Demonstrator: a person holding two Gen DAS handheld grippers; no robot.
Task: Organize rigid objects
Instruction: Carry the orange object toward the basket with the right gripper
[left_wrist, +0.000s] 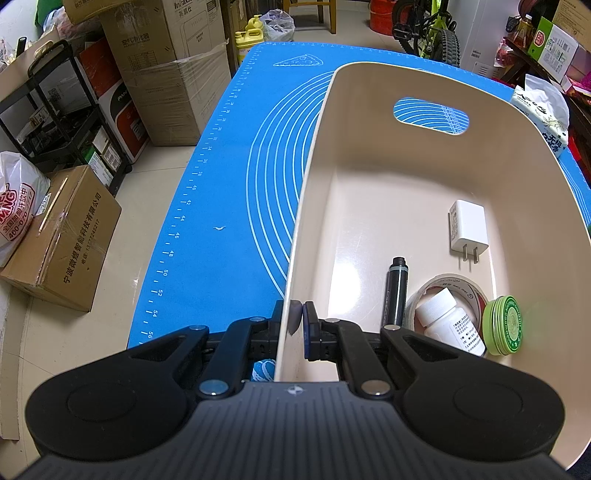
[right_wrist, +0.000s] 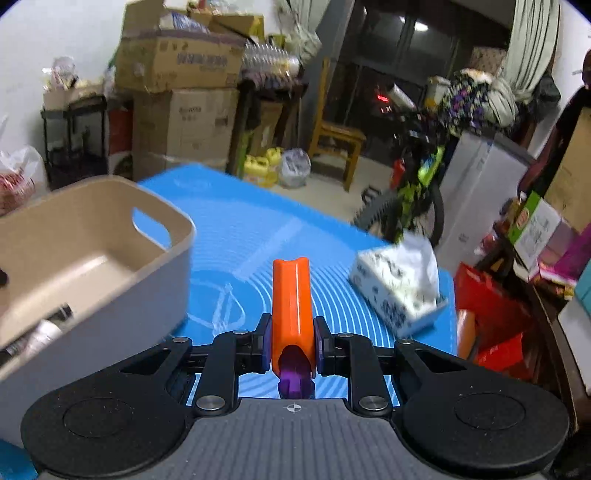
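Observation:
My left gripper (left_wrist: 298, 320) is shut on the near left wall of a beige plastic bin (left_wrist: 369, 122) that stands on the blue mat (left_wrist: 229, 184). Inside the bin lie a white charger plug (left_wrist: 467, 230), a black marker (left_wrist: 397, 291), a tape roll (left_wrist: 448, 282), a white pill bottle (left_wrist: 448, 321) and a green round tin (left_wrist: 506, 325). My right gripper (right_wrist: 291, 339) is shut on an orange tool with a purple end (right_wrist: 291, 306), held above the mat to the right of the bin (right_wrist: 92, 243).
A tissue pack (right_wrist: 399, 288) lies on the mat's right side and shows in the left wrist view (left_wrist: 543, 114). Cardboard boxes (left_wrist: 62, 240), a black rack (left_wrist: 62, 110), a bicycle (right_wrist: 417, 184) and a wooden chair (right_wrist: 340, 136) stand around the table.

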